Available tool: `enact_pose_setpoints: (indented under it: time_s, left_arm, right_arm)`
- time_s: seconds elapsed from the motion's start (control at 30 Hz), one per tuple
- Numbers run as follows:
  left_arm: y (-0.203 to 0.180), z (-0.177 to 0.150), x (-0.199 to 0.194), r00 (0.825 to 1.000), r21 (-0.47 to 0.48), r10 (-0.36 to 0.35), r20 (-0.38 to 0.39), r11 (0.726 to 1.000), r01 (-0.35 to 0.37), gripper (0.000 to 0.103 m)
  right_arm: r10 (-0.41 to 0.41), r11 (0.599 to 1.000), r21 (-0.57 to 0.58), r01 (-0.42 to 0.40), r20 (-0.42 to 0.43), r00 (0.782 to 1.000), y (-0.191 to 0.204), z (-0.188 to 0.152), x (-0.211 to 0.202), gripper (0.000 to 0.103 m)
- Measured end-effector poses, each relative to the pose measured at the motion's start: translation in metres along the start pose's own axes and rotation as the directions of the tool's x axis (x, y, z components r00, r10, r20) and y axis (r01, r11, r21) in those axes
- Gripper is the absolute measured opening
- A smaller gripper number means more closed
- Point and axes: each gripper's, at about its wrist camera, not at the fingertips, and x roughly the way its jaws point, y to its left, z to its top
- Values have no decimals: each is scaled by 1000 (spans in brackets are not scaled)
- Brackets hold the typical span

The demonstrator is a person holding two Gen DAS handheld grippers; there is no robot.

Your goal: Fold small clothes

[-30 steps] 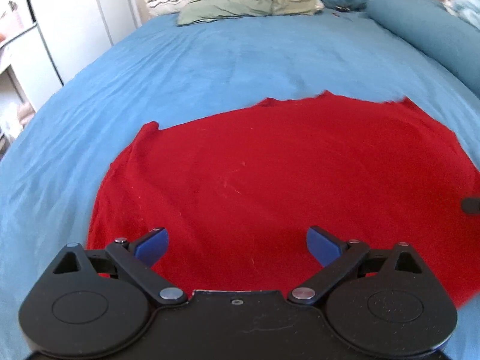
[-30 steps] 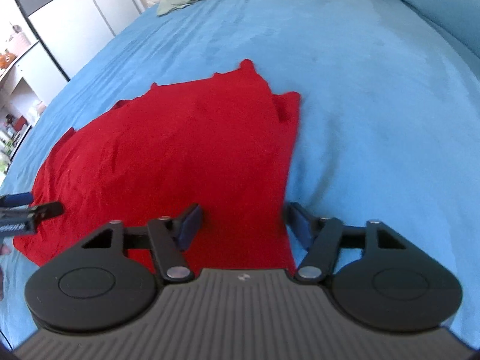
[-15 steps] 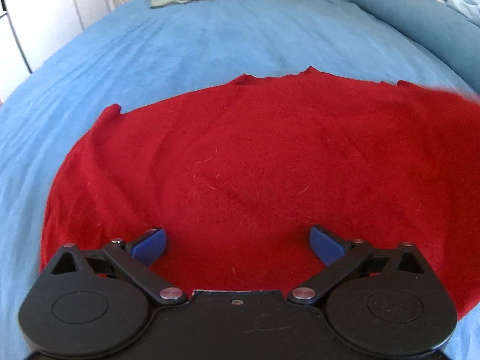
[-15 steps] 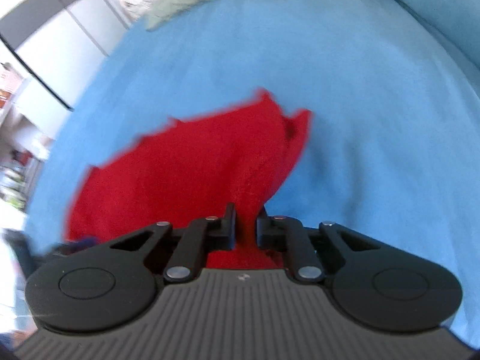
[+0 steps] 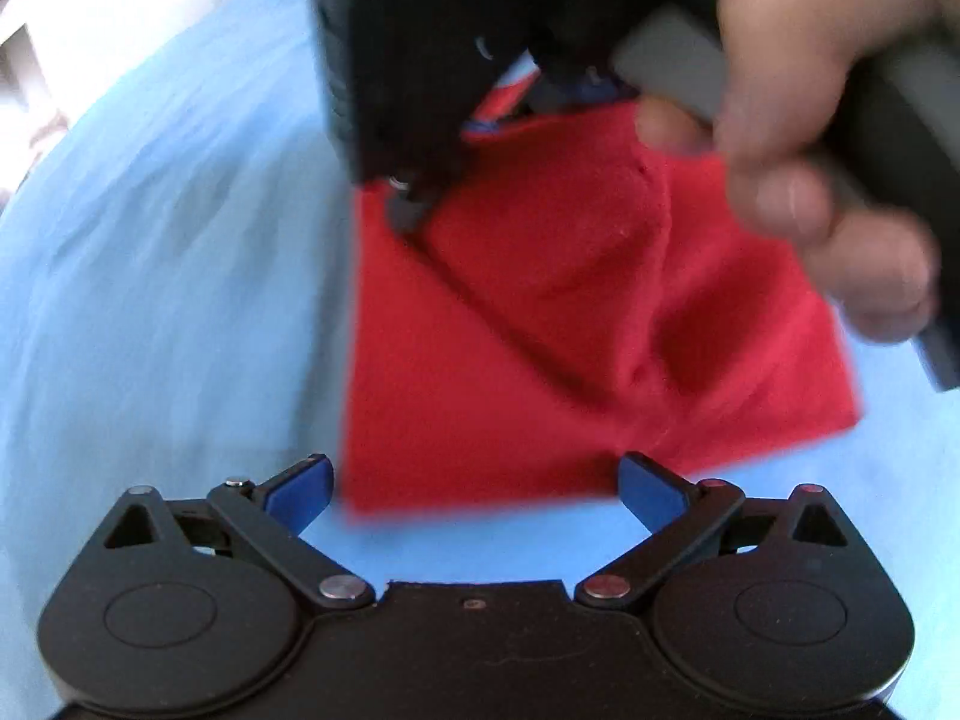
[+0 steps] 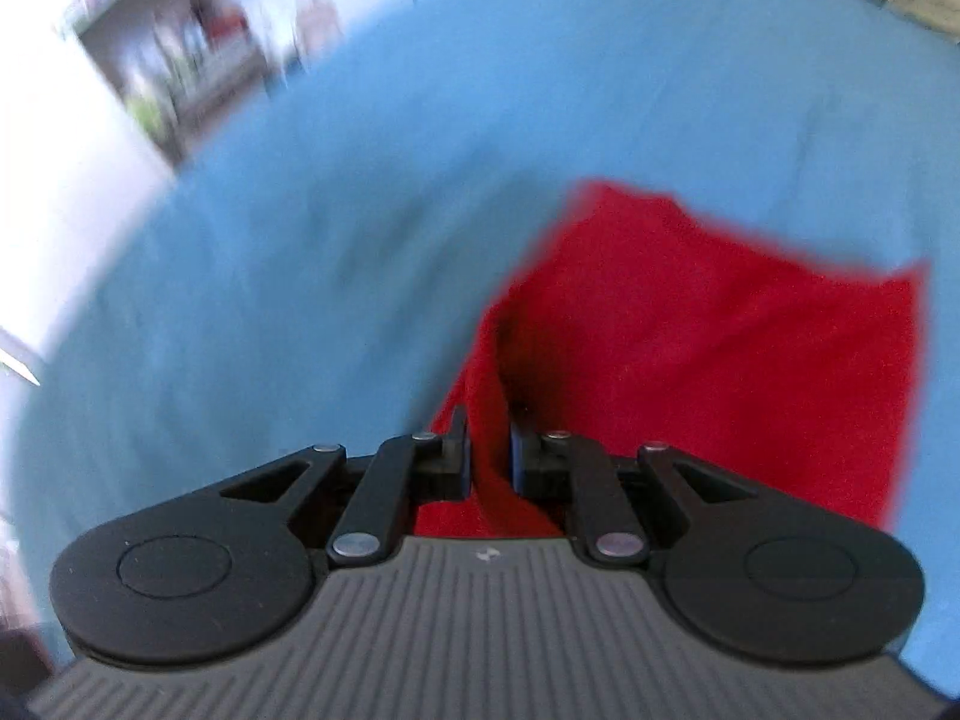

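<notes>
The red garment [image 5: 510, 372] lies on the blue bedsheet [image 5: 168, 276], partly doubled over: one side is lifted and carried across the rest, which makes the diagonal ridge and soft bulge through its middle. That lifted edge is clenched in the right gripper [image 6: 489, 456], whose blue pads sit close together with a pleat of red cloth pinched between them; seen from the left wrist, this gripper hangs above the far left part of the garment, and the person's hand [image 5: 816, 138] is wrapped round its grey handle. Holding the cloth by its edge like this seems meant to lay one half flat over the other, so the fold forms along a straight line instead of bunching. The left gripper [image 5: 474, 492] is released, its blue pads spread wide and empty over the near edge of the garment, holding nothing; it looks placed to steady or catch that near hem once the fold comes down. Both views are blurred, so finer creases cannot be read.
</notes>
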Motion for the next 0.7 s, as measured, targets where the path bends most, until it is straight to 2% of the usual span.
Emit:
enact_pose_setpoints:
  time_s: [0.03,0.1,0.13,0.17,0.23,0.3,0.37,0.43,0.5,0.57,0.7]
  left_arm:
    - [7,-7,0,1000,-13,-18,-1,1000,18,102]
    - [15,-14,-8,998,-25,-49,37,998,50,102]
    - [18,-15,-11,998,-24,-55,41,998,57,102]
    - [20,-15,-15,997,-24,-57,45,998,58,102]
    - [28,-12,-25,996,-35,-61,69,997,63,102]
    - [34,-6,-39,993,-56,-71,98,995,77,102]
    - [40,2,-53,989,-82,-77,130,993,88,102]
    - [41,10,-65,983,-100,-90,160,989,107,102]
    - [36,18,-71,978,-103,-110,177,986,130,102]
    - [26,27,-68,976,-102,-128,178,984,147,101]
    - [3,38,-48,976,-115,-132,174,981,153,97]
  right_arm:
    - [-16,1000,1,16,-15,1000,5,-5,13,32]
    - [-22,1000,-4,23,17,1000,12,-8,11,45]
    - [-11,1000,-10,12,26,1000,12,-7,6,59]
    - [5,1000,-18,-4,43,999,12,-5,-2,66]
    - [31,999,-47,-26,96,995,9,1,-27,67]
    - [31,999,-48,-24,147,989,3,6,-59,75]
    - [14,1000,-24,-9,218,976,-16,3,-99,94]
    - [-20,1000,-9,23,262,965,-34,-6,-127,100]
    - [-63,998,19,60,266,962,-54,-27,-147,100]
    - [-108,994,55,97,251,962,-69,-56,-153,100]
    - [-164,980,142,137,198,966,-84,-120,-137,100]
